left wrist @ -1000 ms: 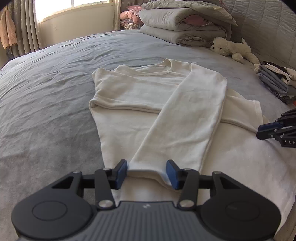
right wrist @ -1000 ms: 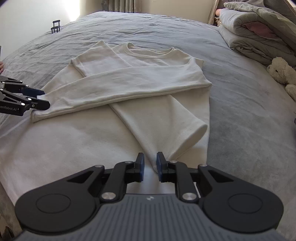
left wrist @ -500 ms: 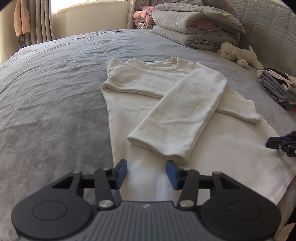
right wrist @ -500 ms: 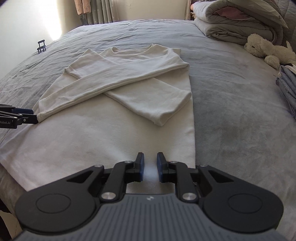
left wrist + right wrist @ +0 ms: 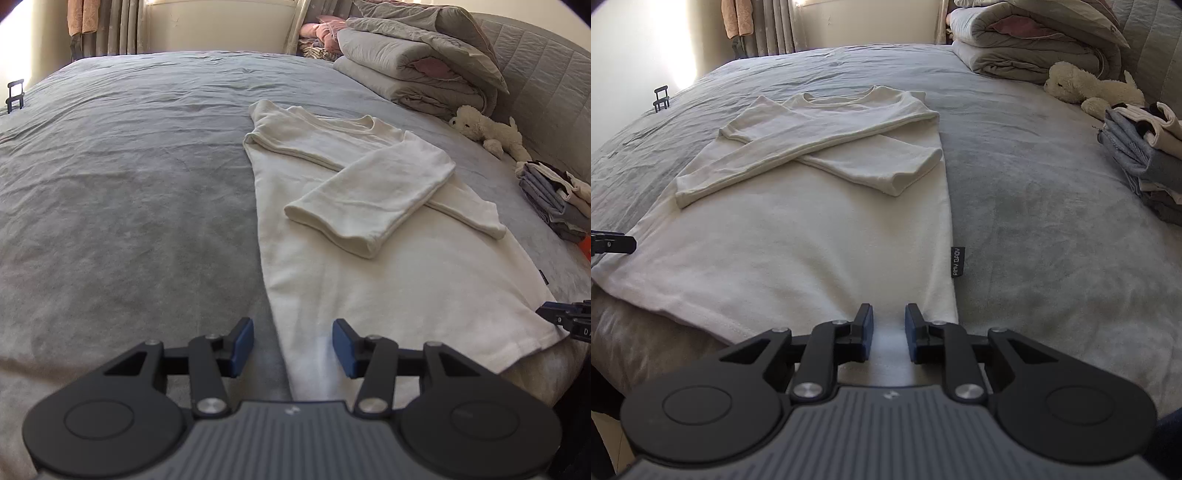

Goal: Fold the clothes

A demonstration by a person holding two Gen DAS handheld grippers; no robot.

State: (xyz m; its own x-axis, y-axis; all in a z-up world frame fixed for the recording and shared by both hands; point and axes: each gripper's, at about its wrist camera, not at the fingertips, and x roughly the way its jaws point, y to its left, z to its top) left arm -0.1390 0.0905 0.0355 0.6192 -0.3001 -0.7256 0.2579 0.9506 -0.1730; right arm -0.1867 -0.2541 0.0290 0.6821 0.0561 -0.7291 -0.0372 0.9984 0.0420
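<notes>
My left gripper (image 5: pixel 293 347) has its jaws spread with nothing between the blue pads (image 5: pixel 242 345); they hang over the shirt's (image 5: pixel 388 280) near left corner, one pad above the grey bedspread (image 5: pixel 122 206) and the other above white cloth, and I cannot tell whether either touches. My right gripper (image 5: pixel 888 332) has its jaws only a narrow way apart, gripping nothing, with a strip of the hem showing in the gap; it sits over the near right corner of the shirt, just inside the side seam. Each tool shows in the other's view: the right one's tips at the right edge of the left camera, near the hem corner, and the left one's tip (image 5: pixel 613 243) at the left edge of the right camera, beside the shirt's side. The shirt lies flat on the bed, collar away from me and hem toward me, the hem running along the near edge of the mattress. Both sleeves (image 5: pixel 871 166) are folded in and cross over the chest, one cuff reaching toward the left side and the other ending near the right seam. A small dark label (image 5: pixel 957 262) sticks out of the right seam on the bedspread. Farther right, well apart from the shirt, a stack of folded clothes (image 5: pixel 1141 155) sits by a plush toy (image 5: pixel 1086 86), and behind them a folded duvet (image 5: pixel 417 70) is piled near the padded headboard (image 5: pixel 546 92). Curtains (image 5: pixel 775 26) hang at the far wall.
</notes>
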